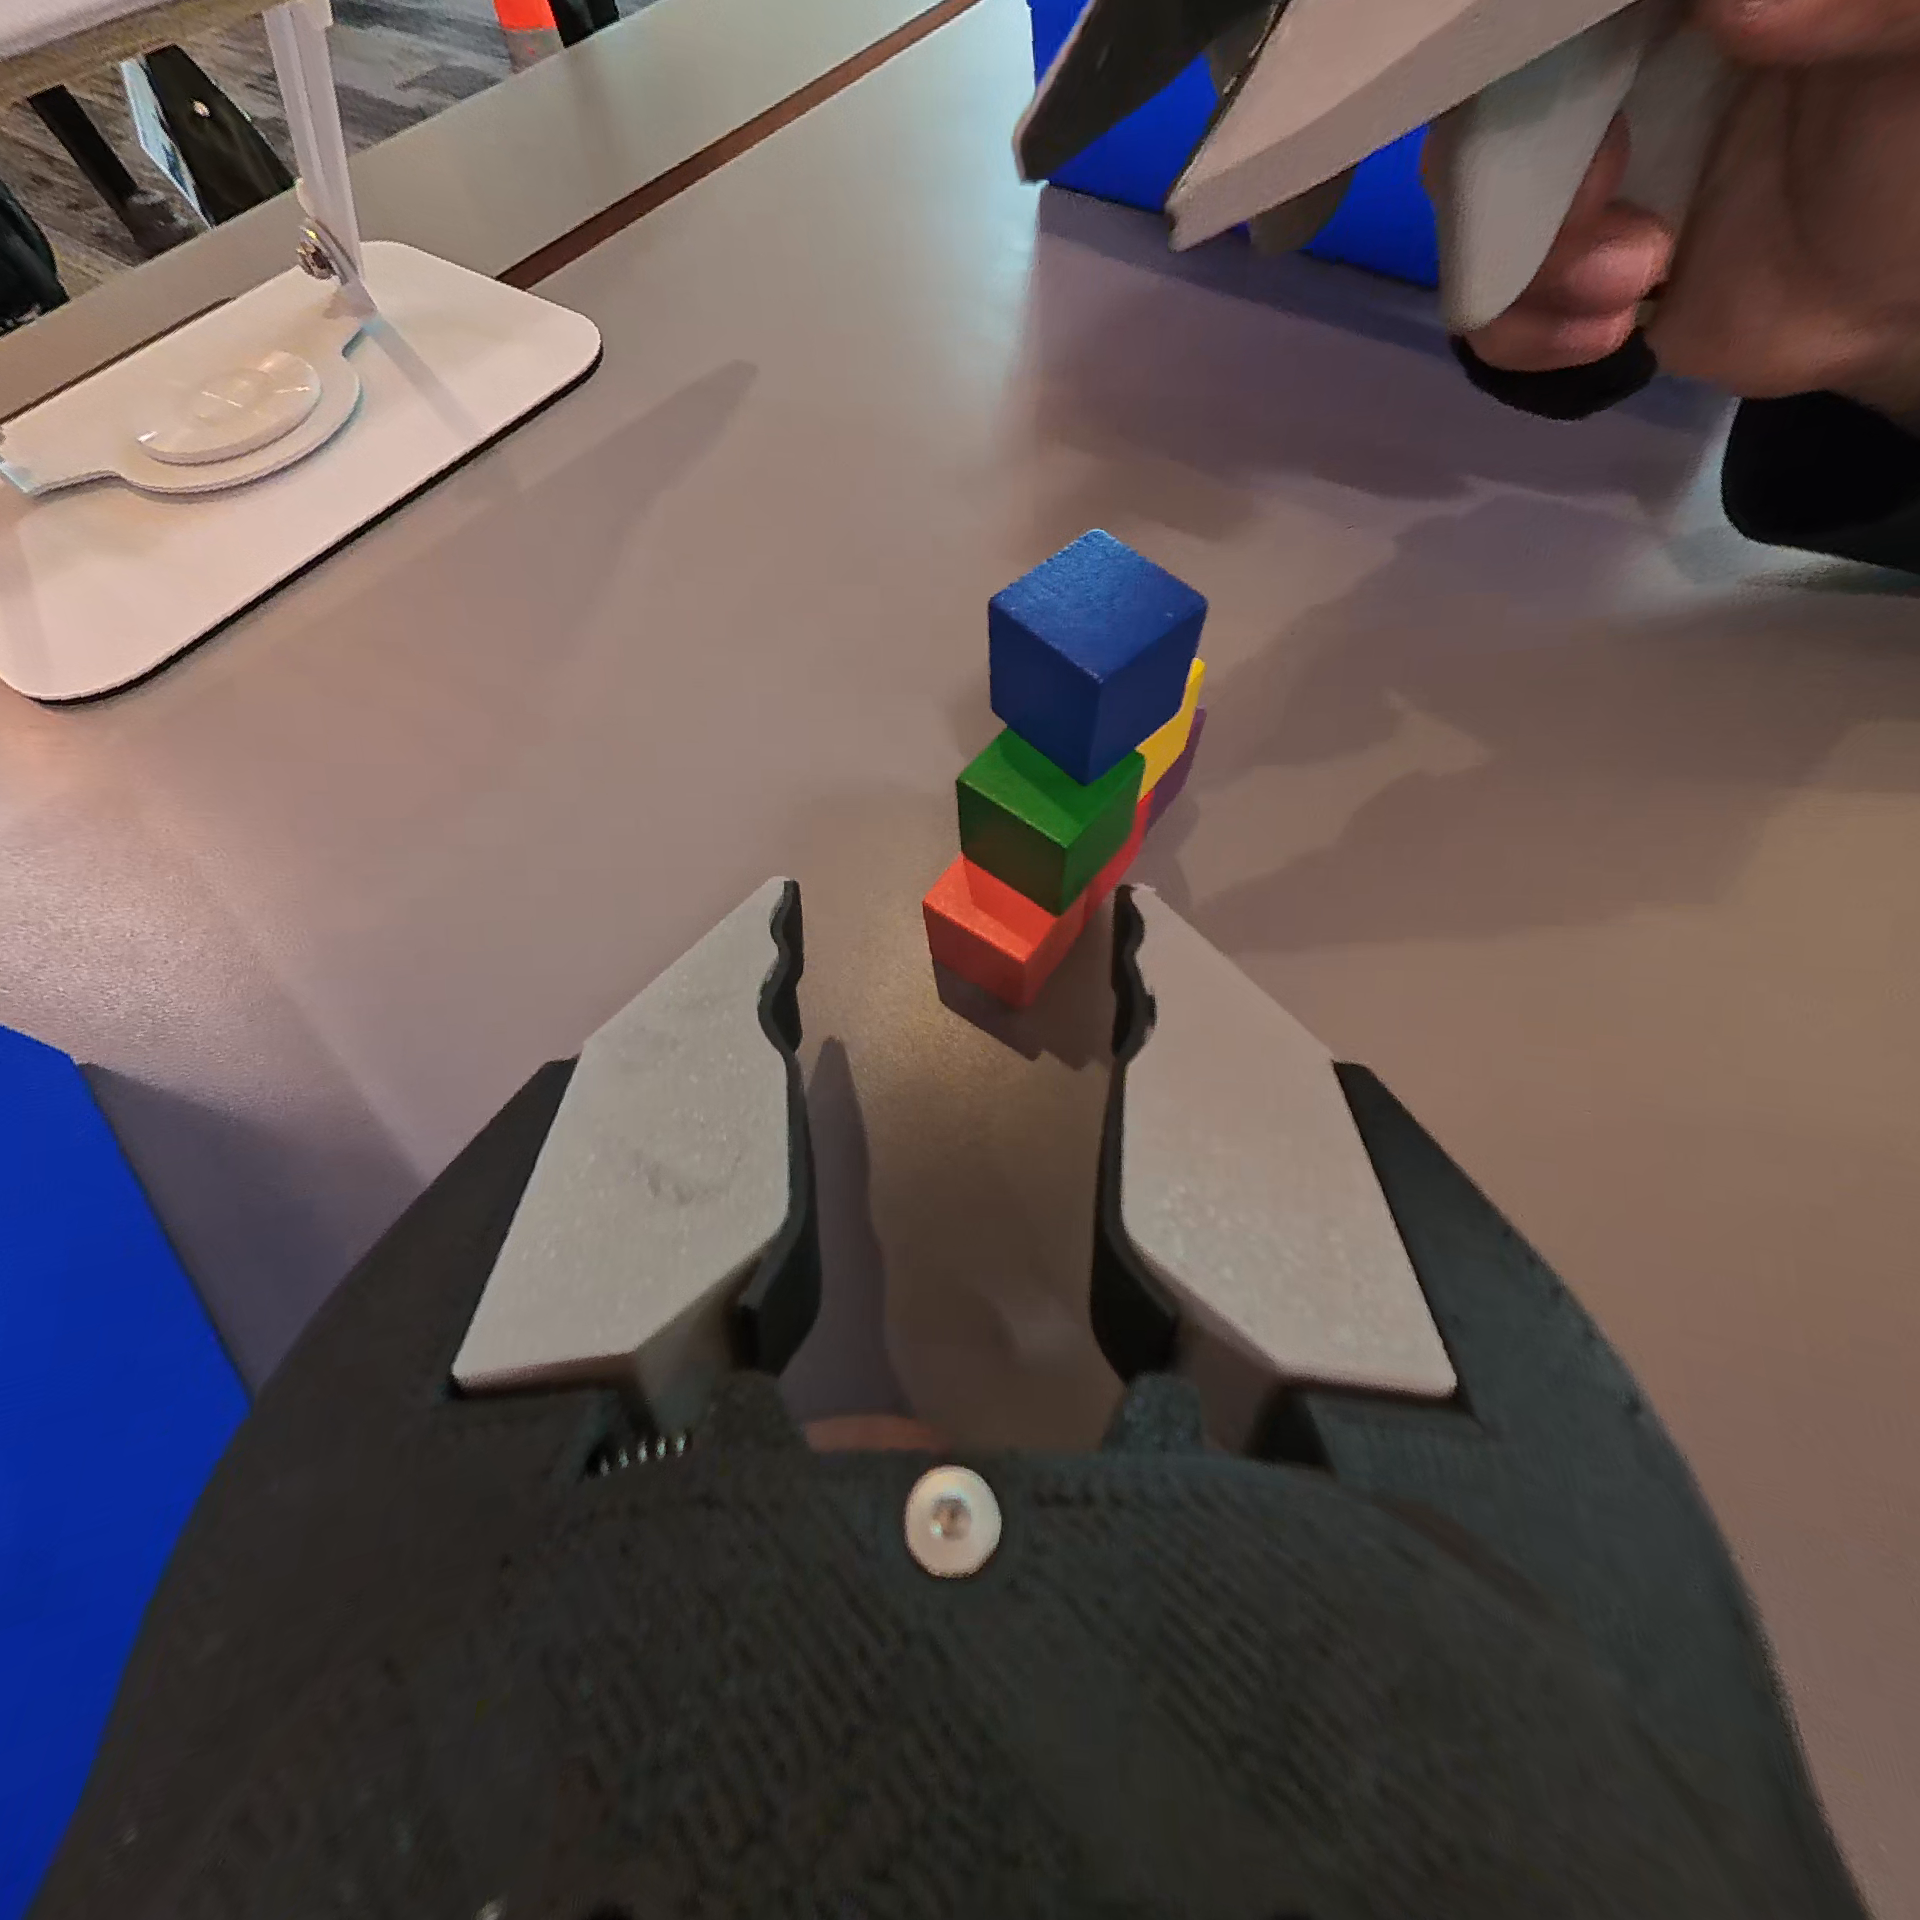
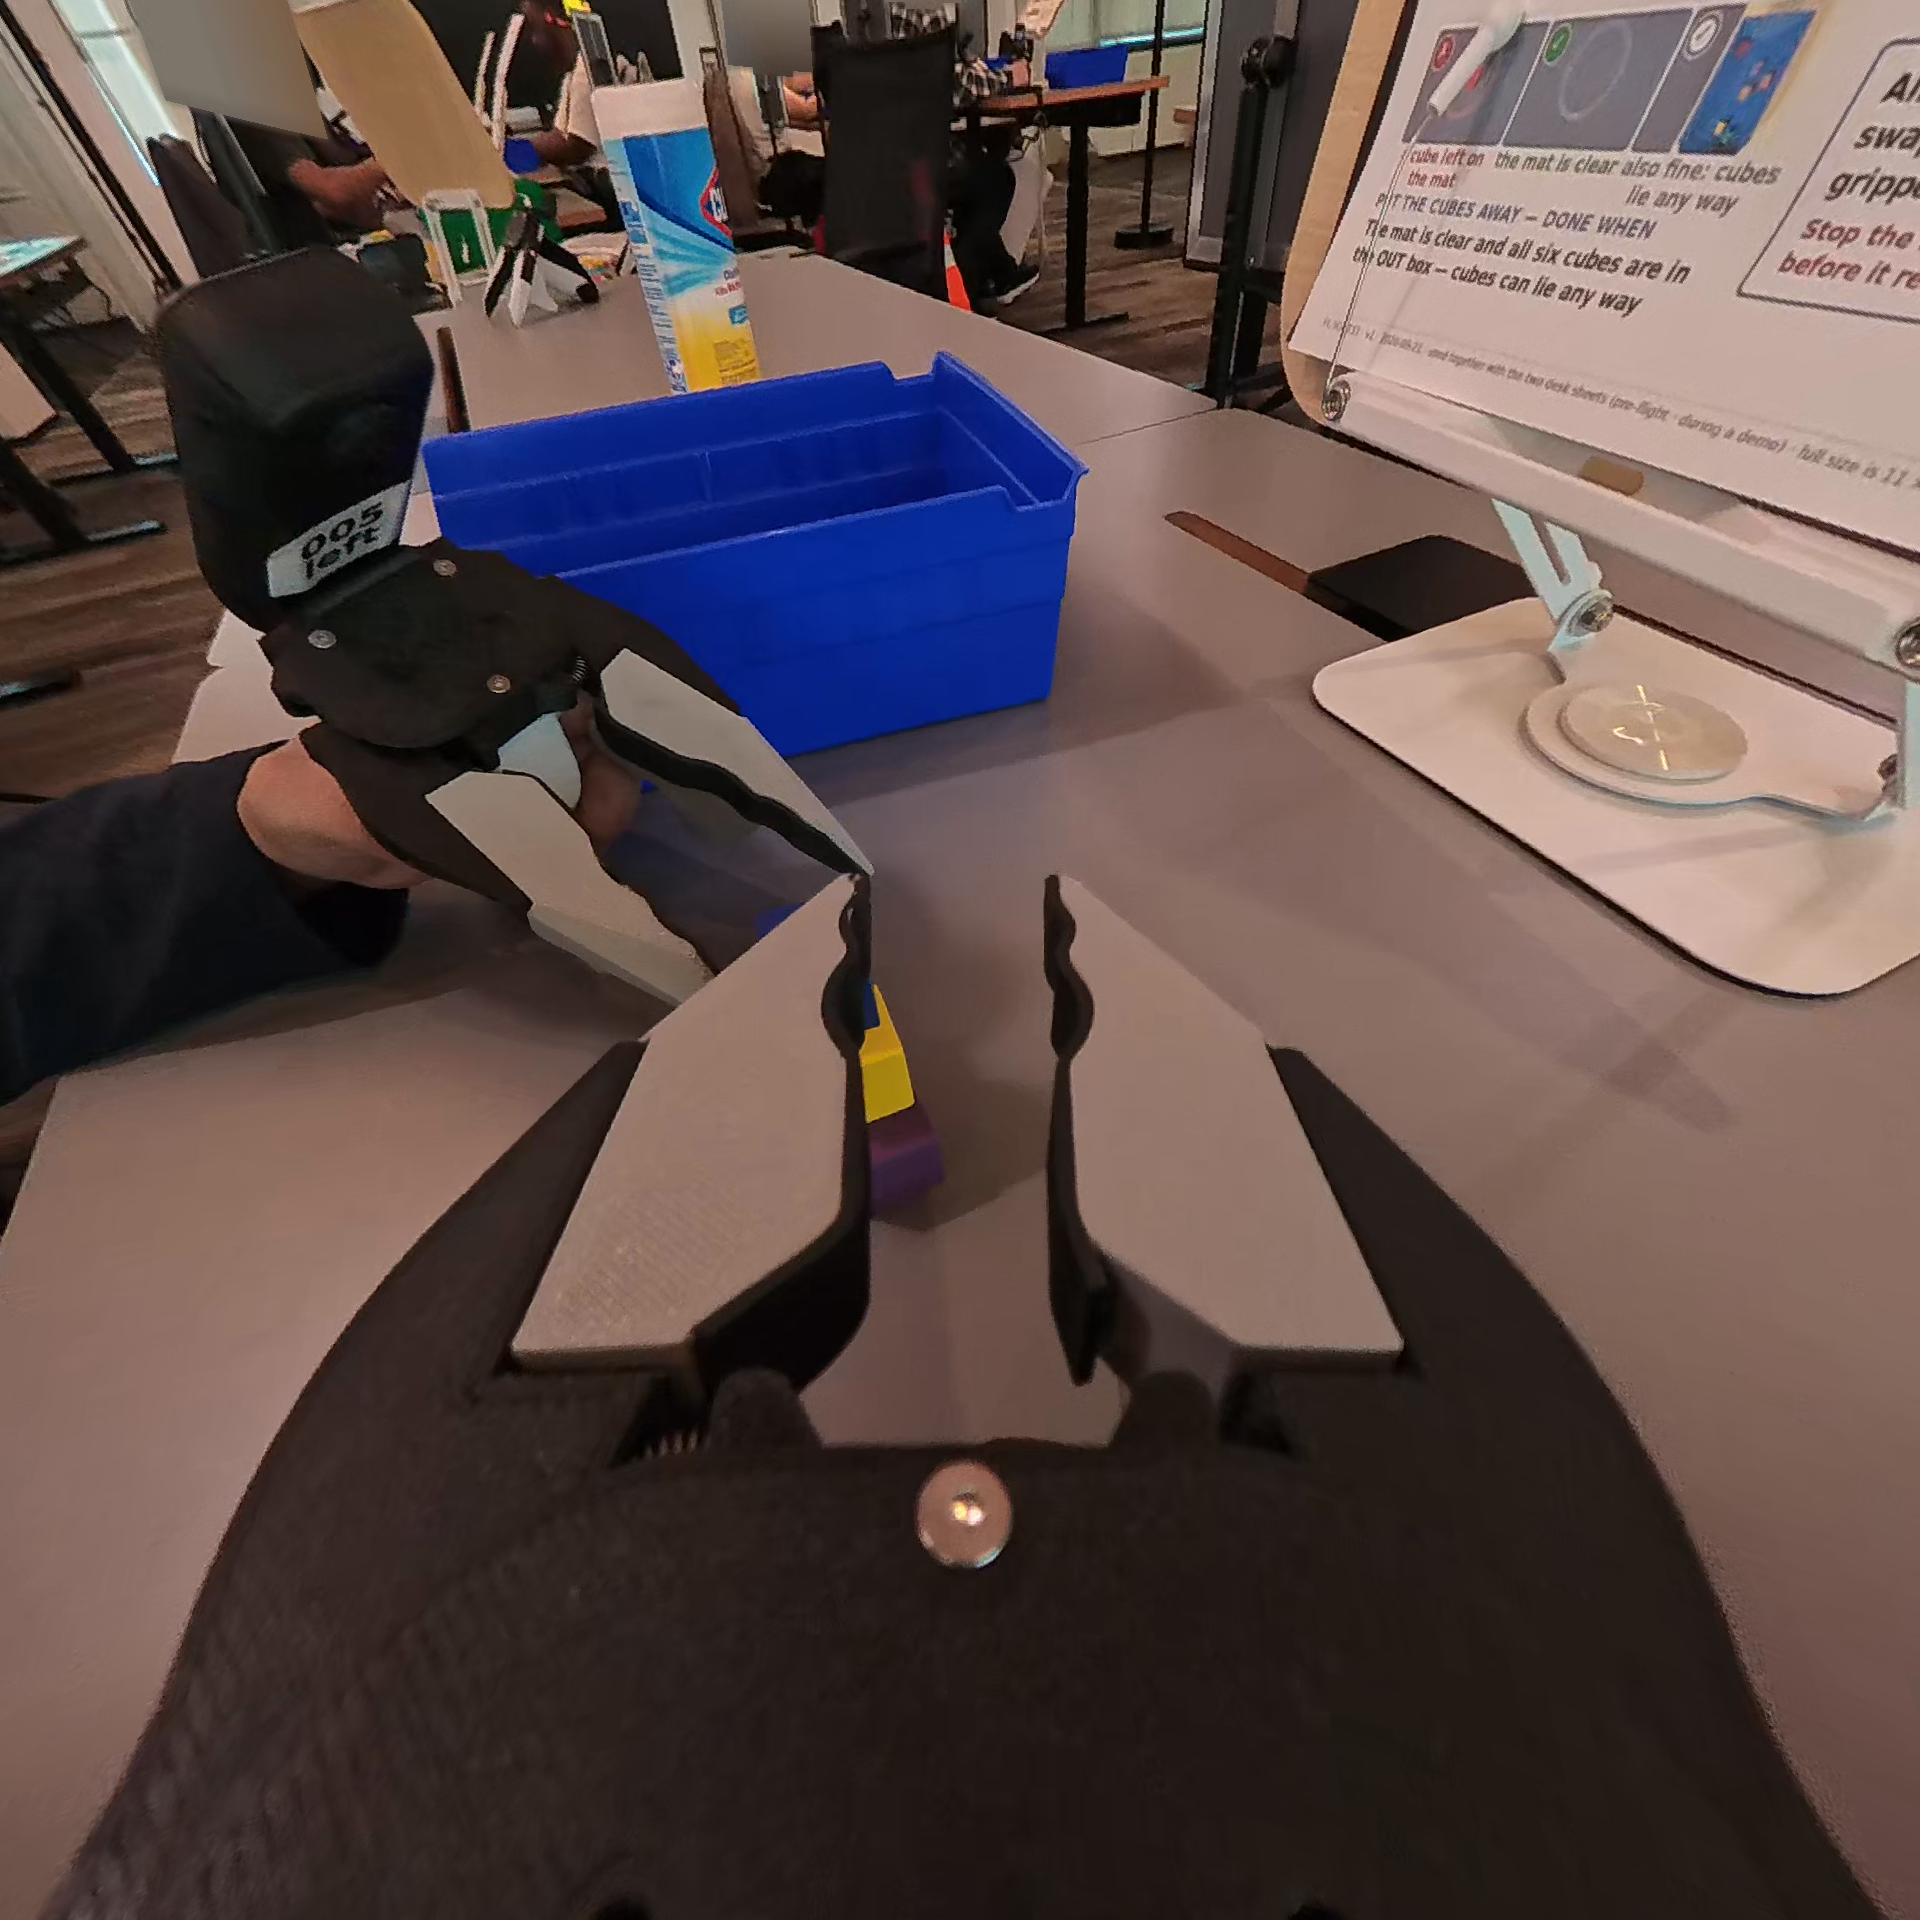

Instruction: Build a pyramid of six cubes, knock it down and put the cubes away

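A pyramid of cubes stands on the grey table (image 1: pixel 623 727), seen end-on. A blue cube (image 1: pixel 1091 655) is on top, a green cube (image 1: pixel 1039 821) and a yellow cube (image 1: pixel 1174 727) are below it, and an orange cube (image 1: pixel 987 935), a red sliver and a purple cube (image 1: pixel 1184 769) are at the bottom. My left gripper (image 1: pixel 956 902) is open and empty, its tips level with the orange cube. My right gripper (image 2: pixel 954 888) is open and empty above the yellow cube (image 2: pixel 885 1070) and purple cube (image 2: pixel 904 1158); its left finger hides the other cubes. It also shows in the left wrist view (image 1: pixel 1107 197), raised beyond the pyramid.
A blue bin (image 2: pixel 810 623) stands behind the left gripper (image 2: pixel 784 925). Another blue bin edge (image 1: pixel 83 1351) is at the lower left. A white stand base (image 2: pixel 1558 831) holding an instruction sheet is to the right. A wipes canister (image 2: pixel 681 239) stands behind the bin. Tip to tip, the grippers are about 11 centimetres apart. It is some 4 centimetres from my left tips to the blue cube (image 1: pixel 1091 655).
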The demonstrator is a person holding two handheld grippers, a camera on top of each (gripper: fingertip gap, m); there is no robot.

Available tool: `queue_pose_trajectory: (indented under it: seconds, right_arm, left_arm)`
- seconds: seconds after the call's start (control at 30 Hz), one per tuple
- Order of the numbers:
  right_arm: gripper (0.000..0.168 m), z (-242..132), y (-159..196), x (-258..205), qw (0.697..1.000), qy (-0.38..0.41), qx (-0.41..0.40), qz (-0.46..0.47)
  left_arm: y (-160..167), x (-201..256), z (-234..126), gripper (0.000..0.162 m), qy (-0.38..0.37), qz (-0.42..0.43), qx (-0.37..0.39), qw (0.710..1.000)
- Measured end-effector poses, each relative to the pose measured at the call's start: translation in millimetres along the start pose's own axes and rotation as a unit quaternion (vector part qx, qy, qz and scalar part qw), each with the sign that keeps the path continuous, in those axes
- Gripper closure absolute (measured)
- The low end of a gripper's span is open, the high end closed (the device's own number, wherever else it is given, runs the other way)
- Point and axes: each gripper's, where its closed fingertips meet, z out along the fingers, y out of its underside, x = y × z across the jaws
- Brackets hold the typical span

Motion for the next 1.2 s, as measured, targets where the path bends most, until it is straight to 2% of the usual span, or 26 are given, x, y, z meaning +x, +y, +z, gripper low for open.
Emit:
queue_pose_trajectory:
  seconds: [0.67,1.2]
  right_arm:
    - [0.134,19.5,26.8,-9.9,0.997,0.001,-0.065,-0.030]
    - [0.132,6.7,11.8,-1.8,0.999,0.017,-0.033,-0.033]
  left_arm:
    - [-1.1,-11.1,-3.6,0.109,-0.023,-0.016,0.010,1.000]
    - [-4.7,-14.1,-13.0,0.108,-0.039,0.013,0.027,0.999]
